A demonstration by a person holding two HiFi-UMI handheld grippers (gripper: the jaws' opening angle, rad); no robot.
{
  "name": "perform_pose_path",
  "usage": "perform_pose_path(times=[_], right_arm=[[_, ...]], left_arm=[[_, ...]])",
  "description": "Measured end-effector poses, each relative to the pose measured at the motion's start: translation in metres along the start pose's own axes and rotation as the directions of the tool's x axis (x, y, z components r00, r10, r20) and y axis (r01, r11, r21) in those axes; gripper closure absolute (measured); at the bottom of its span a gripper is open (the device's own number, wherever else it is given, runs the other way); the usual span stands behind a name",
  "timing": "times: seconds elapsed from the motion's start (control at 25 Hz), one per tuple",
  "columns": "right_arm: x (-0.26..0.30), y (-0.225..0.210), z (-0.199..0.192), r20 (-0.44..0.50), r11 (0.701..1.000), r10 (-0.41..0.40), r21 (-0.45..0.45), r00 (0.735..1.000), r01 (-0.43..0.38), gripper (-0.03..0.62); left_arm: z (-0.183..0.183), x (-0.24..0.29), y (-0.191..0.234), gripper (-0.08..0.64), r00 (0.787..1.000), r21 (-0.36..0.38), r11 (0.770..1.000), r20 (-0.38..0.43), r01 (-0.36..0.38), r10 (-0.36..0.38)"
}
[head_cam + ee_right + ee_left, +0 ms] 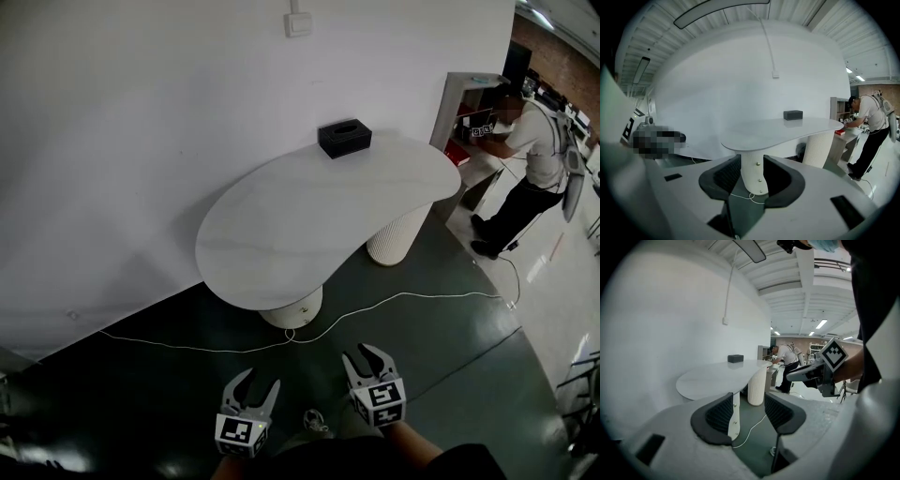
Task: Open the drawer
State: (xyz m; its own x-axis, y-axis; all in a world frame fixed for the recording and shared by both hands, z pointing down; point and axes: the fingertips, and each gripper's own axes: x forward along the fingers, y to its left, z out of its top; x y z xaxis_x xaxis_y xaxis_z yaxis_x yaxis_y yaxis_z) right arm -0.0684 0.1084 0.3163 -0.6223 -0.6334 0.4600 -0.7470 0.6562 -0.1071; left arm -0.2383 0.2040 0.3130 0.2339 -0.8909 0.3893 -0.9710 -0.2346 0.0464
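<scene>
both grippers hang low at the bottom of the head view, above the dark floor (141, 394). the left gripper (261, 378) has its jaws spread wide with nothing between them; in its own view only floor and the table leg show through the gap. the right gripper (359, 352) sits just beside it, a touch higher in the frame, jaws also parted and empty.

up in the middle of the frame stands the white curved table (319, 206), well apart from both tools. a black box (344, 138) rests on its far edge by the wall. the drawers (759, 180) are in the round leg (292, 307) under the table's near end (three small knobs stacked one above another mark them), and all sit flush and closed. the right gripper view lines that leg up squarely between its jaws, without touching.

a second, ribbed leg (398, 239) holds the right end. a white cable (412, 296) snakes across the floor past the near leg. at the upper right a person (530, 169) bends over a counter.
</scene>
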Motion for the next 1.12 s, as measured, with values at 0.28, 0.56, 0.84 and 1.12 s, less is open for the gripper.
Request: perform_pose_path(times=[0.28,0.56,0.84,1.12], right_arm=[[0.081,-0.051,-0.011,-0.037,0.999,0.037,-0.014,0.999,-0.037,0.445],[0.164,-0.093,-0.037,-0.034,0.992,0.126,-0.008,0.991,-0.126,0.448],[0.241,-0.127,-0.087,-0.03,0.984,0.176,-0.032,0.984,-0.177,0.448],[0.3,-0.146,-0.149,-0.042,0.984,0.178,-0.014,0.983,-0.179,0.448]], left_arm=[[0.017,0.082,0.002,0.356,1.0,0.014,1.0,-0.009,-0.007,0.008],[0.013,0.175,0.007,0.356,0.998,0.029,0.999,-0.058,0.022,-0.02],[-0.033,0.246,0.016,0.354,0.991,0.06,0.997,-0.133,0.042,-0.034],[-0.081,0.293,0.021,0.356,0.982,0.054,0.997,-0.186,0.053,-0.042]])
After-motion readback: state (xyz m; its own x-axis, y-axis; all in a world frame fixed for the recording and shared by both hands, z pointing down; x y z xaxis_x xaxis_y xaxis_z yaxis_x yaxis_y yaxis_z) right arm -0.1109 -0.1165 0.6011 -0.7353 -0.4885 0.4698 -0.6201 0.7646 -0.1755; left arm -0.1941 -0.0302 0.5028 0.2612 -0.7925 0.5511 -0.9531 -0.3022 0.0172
